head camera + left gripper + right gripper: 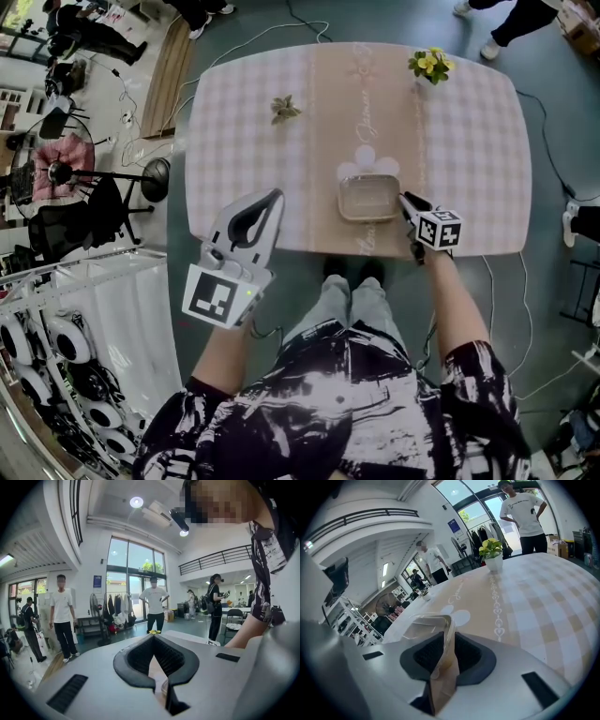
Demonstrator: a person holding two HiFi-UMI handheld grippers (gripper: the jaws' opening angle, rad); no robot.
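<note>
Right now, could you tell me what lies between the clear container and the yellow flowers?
Only bare tablecloth lies between the clear container and the yellow flowers; the head view shows it.

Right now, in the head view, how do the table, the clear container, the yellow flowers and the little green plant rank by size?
1. table
2. clear container
3. yellow flowers
4. little green plant
The last two look close, and the flowers stand farther from the camera, so their order is unsure.
</note>
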